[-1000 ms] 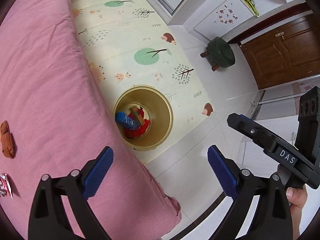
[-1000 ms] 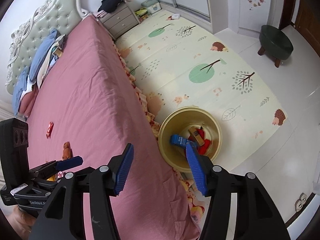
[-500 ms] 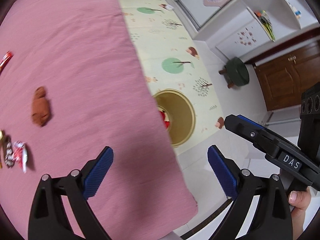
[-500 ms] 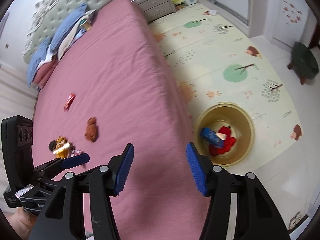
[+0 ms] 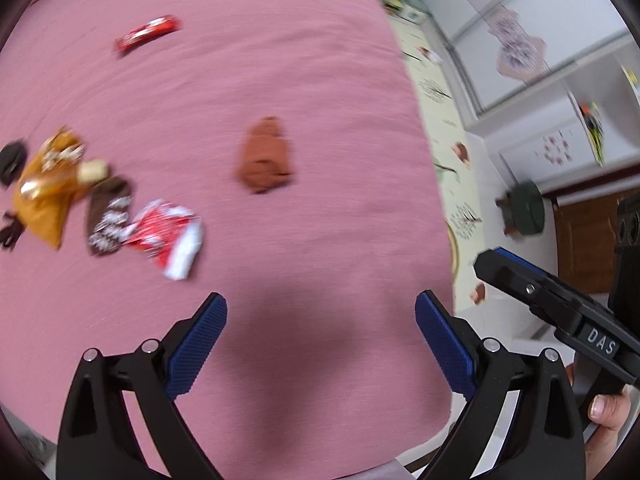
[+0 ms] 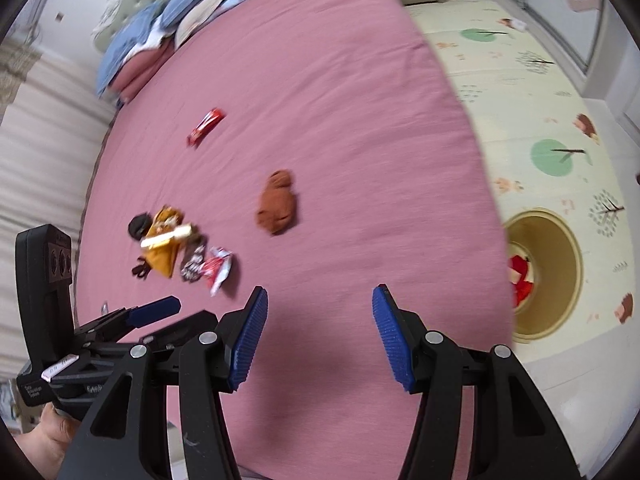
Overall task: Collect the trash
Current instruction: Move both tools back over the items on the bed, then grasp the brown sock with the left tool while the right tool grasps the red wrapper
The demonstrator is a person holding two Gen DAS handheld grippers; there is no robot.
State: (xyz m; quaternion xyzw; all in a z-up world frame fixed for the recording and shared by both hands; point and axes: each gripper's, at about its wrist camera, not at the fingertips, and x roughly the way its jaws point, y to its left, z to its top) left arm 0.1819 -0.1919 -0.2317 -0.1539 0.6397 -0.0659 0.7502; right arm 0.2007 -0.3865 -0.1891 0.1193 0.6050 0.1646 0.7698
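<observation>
**Both tools empty above the pink bed, wrappers still lying on it**

Farthest left in the right wrist view, the left tool (image 6: 154,310) shows side-on beside the bed's edge; in its own view (image 5: 320,336) its blue pads stand wide apart with only pink sheet between them, holding nothing. Just beyond it on the bed (image 6: 340,100) lies a tight cluster of trash: a small dark scrap (image 6: 139,225), a crumpled orange wrapper (image 6: 164,246) with a pale strip across it, a brown-and-white wrapper (image 6: 194,262) touching it, and a torn red-and-white wrapper (image 6: 216,270) touching that one. The left wrist view shows the same cluster at its left side, blurred. Farther up the bed, well apart from the cluster, lies a red candy bar wrapper (image 6: 205,127). To the right of the cluster, apart from it, sits a crumpled brown piece (image 6: 279,209), roughly mid-bed. The right tool (image 6: 318,334) hangs over the near part of the bed, jaws about half open and empty, its shadow on the sheet beneath. Right of the bed, on the patterned play mat (image 6: 540,92), stands the tan bin (image 6: 568,276), partly hidden by the mattress edge, with red trash (image 6: 520,276) visible inside. A dark green stool (image 5: 526,208) stands on the floor past the mat.
</observation>
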